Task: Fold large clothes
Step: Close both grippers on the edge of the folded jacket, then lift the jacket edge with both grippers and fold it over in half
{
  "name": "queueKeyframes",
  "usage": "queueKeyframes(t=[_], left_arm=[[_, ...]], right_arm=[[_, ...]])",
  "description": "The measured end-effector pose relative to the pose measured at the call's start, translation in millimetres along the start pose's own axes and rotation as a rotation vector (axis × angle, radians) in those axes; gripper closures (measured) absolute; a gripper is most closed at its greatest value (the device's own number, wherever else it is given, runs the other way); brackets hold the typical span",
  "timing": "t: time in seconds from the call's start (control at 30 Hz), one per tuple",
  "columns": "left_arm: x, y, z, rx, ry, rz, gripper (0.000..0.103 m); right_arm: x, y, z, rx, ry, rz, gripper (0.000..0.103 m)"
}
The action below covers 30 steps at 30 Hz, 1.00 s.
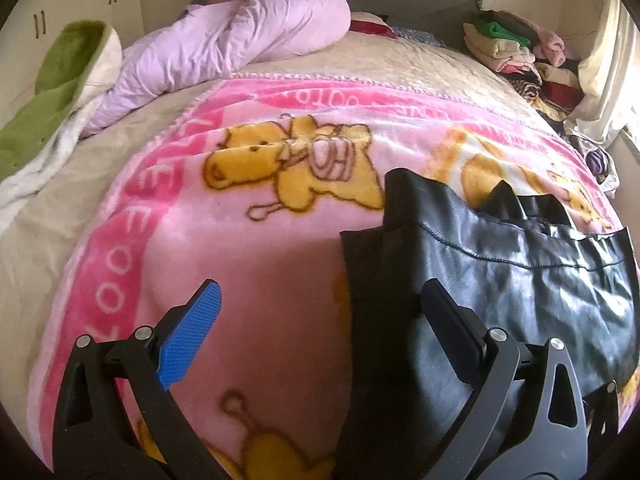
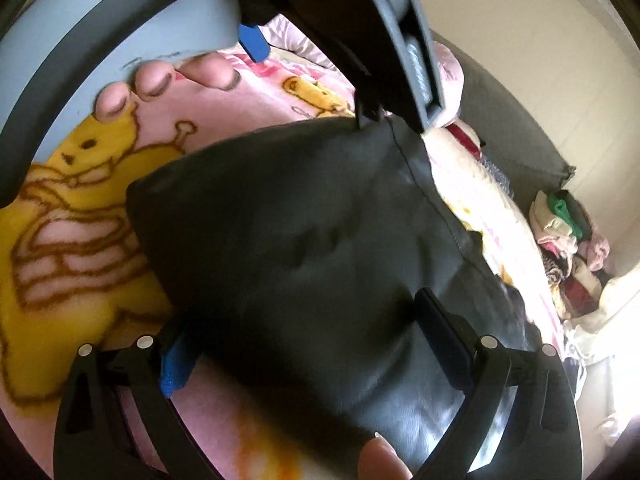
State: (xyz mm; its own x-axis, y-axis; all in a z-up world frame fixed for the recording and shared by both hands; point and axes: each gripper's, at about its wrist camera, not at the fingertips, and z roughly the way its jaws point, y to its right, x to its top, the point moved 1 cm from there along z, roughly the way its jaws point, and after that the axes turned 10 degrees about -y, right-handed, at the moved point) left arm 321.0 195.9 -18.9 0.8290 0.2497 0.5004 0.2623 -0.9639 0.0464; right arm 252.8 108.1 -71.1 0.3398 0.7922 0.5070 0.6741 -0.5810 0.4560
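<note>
Bed [image 1: 52,200] wearing pink bear blanket [image 1: 248,248], black leather garment [image 1: 500,280] lying on it. Left gripper [image 1: 320,320] jaws spreading wide over garment edge. Right gripper [image 2: 304,344] jaws gaping around garment; only right view showing person's fingers [image 2: 208,72] gripping left handle.

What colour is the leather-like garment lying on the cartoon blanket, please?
Black, glossy; the black leather-like garment shows best in the left wrist view.
</note>
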Motion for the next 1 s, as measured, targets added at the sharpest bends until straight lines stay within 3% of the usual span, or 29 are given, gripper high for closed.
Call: queueKeyframes(t=[0.07, 0.1, 0.17, 0.27, 0.33, 0.53, 0.57, 0.7, 0.77, 0.83, 1.0], left_arm=[[1.5, 2.3, 0.8, -0.017, -0.009, 0.004, 0.01], [2.1, 2.6, 0.8, -0.037, -0.017, 0.001, 0.01], [2.7, 2.4, -0.2, -0.084, -0.028, -0.016, 0.01], [0.3, 3.0, -3.8, -0.16, -0.047, -0.029, 0.01], [-3.3, 6.8, -3.9, -0.228, -0.084, -0.025, 0.01], [-19.3, 14.2, -3.8, -0.515, -0.186, -0.069, 0.01], [-24.0, 17.0, -3.8, -0.535, -0.206, -0.07, 0.01], [-41.3, 23.3, -11.2, -0.533, -0.217, -0.049, 0.011], [-47.3, 15.7, -19.0, -0.546, -0.199, -0.059, 0.021], [-49.9, 1.8, -33.6, -0.554, -0.165, -0.079, 0.038], [-38.2, -11.3, -83.2, -0.544, -0.053, -0.073, 0.05]], right_arm=[[-1.2, 0.7, -6.4, -0.014, 0.031, 0.004, 0.027], [-2.4, 0.3, -12.0, -0.027, 0.049, 0.006, 0.032], [-4.7, -2.4, -25.5, -0.055, 0.092, -0.003, 0.054], [-11.9, 7.5, -38.9, -0.002, 0.128, 0.061, 0.071], [-18.6, 21.3, -47.9, 0.039, 0.145, 0.12, 0.077], [-42.3, 32.3, -79.7, 0.097, 0.199, 0.16, 0.082], [-47.0, 32.9, -83.9, 0.109, 0.202, 0.162, 0.083], [-55.2, 26.8, -95.9, 0.105, 0.202, 0.15, 0.083], [-54.8, 23.1, -102.8, 0.11, 0.21, 0.153, 0.084], [-50.5, 22.3, -111.9, 0.12, 0.232, 0.159, 0.084], [-35.1, 23.1, -150.7, 0.158, 0.356, 0.195, 0.085]])
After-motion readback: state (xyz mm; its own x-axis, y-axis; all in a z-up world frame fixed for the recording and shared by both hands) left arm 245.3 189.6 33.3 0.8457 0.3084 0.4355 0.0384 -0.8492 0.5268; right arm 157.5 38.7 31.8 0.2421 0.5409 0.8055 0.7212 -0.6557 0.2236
